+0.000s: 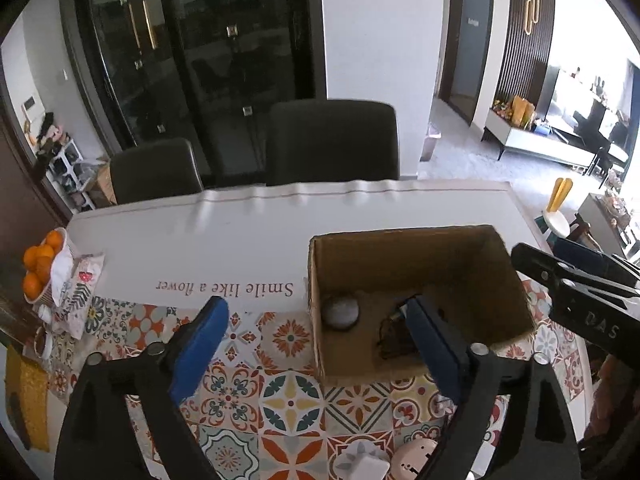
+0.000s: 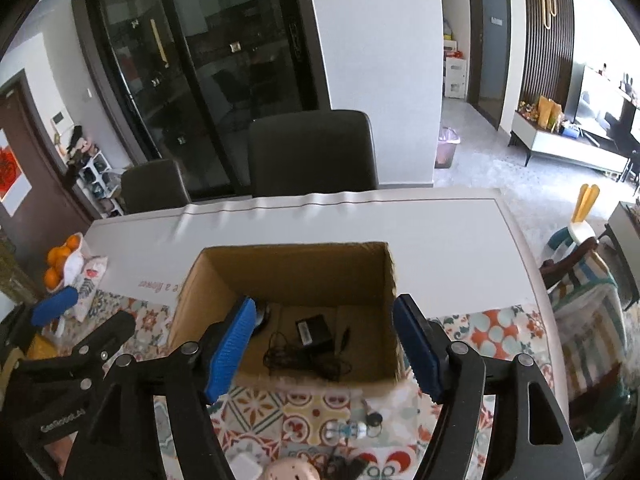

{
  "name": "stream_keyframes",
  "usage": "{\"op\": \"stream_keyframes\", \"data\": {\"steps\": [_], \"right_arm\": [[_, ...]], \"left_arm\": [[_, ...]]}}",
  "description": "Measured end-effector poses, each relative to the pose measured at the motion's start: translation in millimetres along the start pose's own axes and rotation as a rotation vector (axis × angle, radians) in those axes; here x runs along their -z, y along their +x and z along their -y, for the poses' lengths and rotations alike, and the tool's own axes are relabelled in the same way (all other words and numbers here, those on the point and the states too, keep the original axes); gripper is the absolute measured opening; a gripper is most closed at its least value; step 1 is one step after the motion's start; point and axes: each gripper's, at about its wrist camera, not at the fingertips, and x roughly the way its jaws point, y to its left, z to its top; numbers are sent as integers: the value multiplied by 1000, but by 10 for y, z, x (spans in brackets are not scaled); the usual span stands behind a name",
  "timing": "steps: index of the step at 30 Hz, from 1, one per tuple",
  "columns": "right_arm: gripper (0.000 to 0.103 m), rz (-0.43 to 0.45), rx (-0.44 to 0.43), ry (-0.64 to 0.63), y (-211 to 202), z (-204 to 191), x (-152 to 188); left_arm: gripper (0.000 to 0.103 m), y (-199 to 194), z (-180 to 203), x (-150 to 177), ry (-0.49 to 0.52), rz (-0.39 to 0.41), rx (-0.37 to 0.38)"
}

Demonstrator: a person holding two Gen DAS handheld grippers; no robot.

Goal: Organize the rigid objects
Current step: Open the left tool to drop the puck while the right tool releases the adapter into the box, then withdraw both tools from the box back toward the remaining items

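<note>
An open cardboard box (image 1: 420, 264) (image 2: 296, 272) stands on the patterned tablecloth. Inside lie a black power adapter (image 2: 314, 334) with its tangled cable (image 2: 304, 360) and a grey round object (image 1: 340, 312). My left gripper (image 1: 320, 340) hovers open over the box's near left corner, holding nothing. My right gripper (image 2: 326, 346) is open above the box's near rim, also with nothing in it. In front of the box lie a small keychain figure (image 2: 352, 428), a pink round object (image 2: 292, 470) (image 1: 414, 460) and a white item (image 1: 362, 464).
A bowl of oranges (image 1: 40, 268) and a patterned pack (image 1: 80, 292) sit at the table's left edge. Two dark chairs (image 1: 332, 140) stand behind the far edge. White tabletop stretches beyond the box. The right gripper's body (image 1: 580, 292) is close beside the box's right wall.
</note>
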Motion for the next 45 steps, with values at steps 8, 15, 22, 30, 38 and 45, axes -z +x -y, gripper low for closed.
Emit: {"op": "stream_keyframes", "data": {"steps": [8,15,22,30,38,45], "right_arm": [[71,59,-14,-22,-503,-10,269],[71,81,-12,-28,-791,-4,575],[71,61,-21,-38,-912,9,906],[71,14,-26,-56,-926,21,1253],[71,-55,-45,-48,-826,44,1567],[71,-137,-82,-34,-665,68,1832]], "left_arm": [[98,-446,117,155,38,76,4],[98,-682,175,404,38,90,35],[98,-799,202,730,30,63,52],[98,-840,251,1104,48,24,22],[98,-785,342,1402,72,-38,30],[98,-682,395,1654,89,-104,36]]}}
